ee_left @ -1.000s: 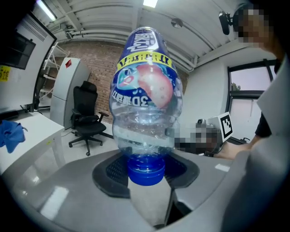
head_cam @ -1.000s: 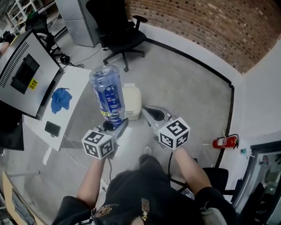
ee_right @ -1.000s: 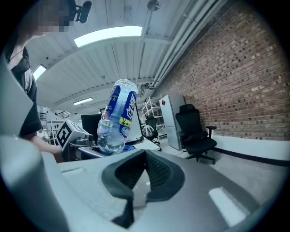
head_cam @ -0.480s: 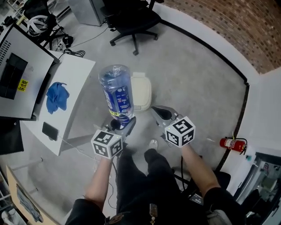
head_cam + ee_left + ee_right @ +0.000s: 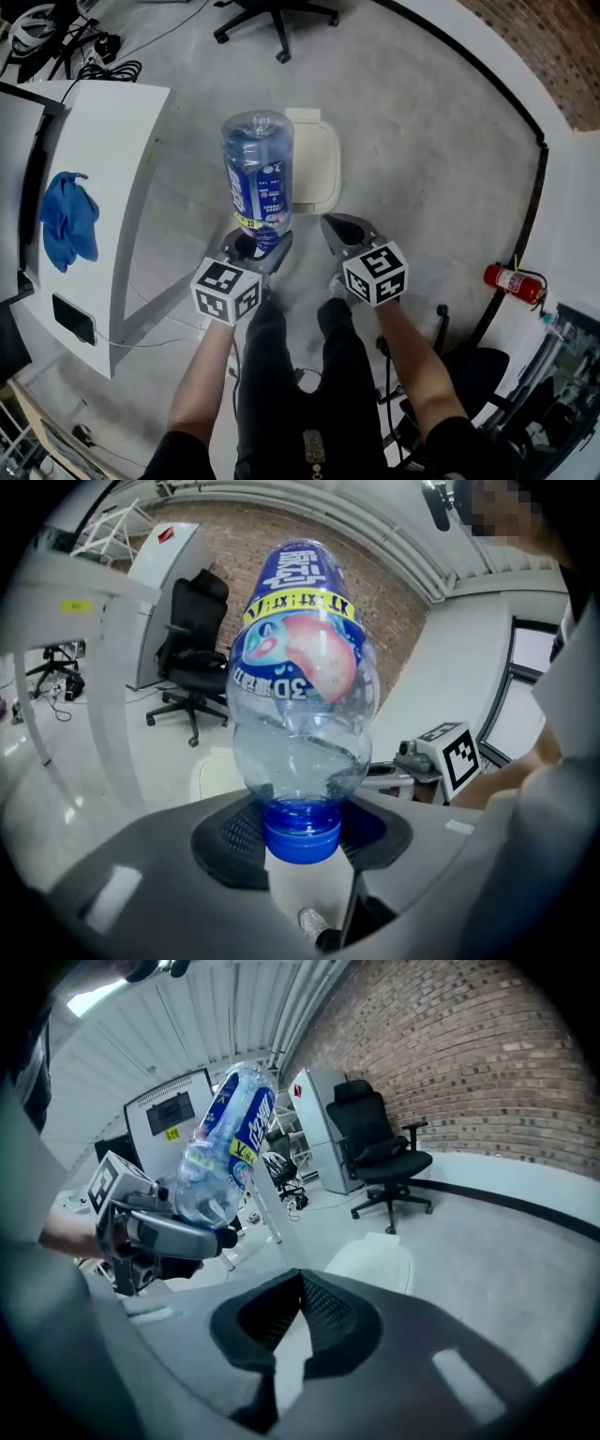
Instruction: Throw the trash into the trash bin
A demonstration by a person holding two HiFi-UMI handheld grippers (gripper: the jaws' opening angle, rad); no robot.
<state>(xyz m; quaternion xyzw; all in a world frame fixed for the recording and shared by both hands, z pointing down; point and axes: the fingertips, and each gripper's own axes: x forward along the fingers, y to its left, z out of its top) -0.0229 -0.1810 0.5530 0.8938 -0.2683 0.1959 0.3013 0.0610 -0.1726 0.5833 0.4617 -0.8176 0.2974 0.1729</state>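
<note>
1. While the left gripper (image 5: 302, 844) pinched the bottle (image 5: 257, 167) by its blue cap (image 5: 301, 831), the clear body stuck out beyond the jaws with nothing else supporting it. That looked like a thin hold on a long, light thing, so the squeeze was best left firm until the bottle was over the drop point.
2. The trash bin (image 5: 320, 161) stood on the floor just ahead of the person's feet. In the head view the bottle partly covered it. The bottle was up in the air and had not yet been lowered to the bin.
3. The bin's white lid (image 5: 372, 1264) looked shut, and how it opened could not be told. Getting it open was probably the first concern.
4. The right gripper (image 5: 294, 1282) was beside the left one with its jaws pressed together on nothing. It seemed the free tool to push or lift the lid.
5. A good drop probably called for tipping the bottle's far end down into the opening and letting go only when most of it was inside. A round bottle let go early might bounce off the rim and roll across the floor.
6. The white table (image 5: 105, 159) with the blue cloth (image 5: 67, 210) was off to the left, well apart from the likely path to the bin.
</note>
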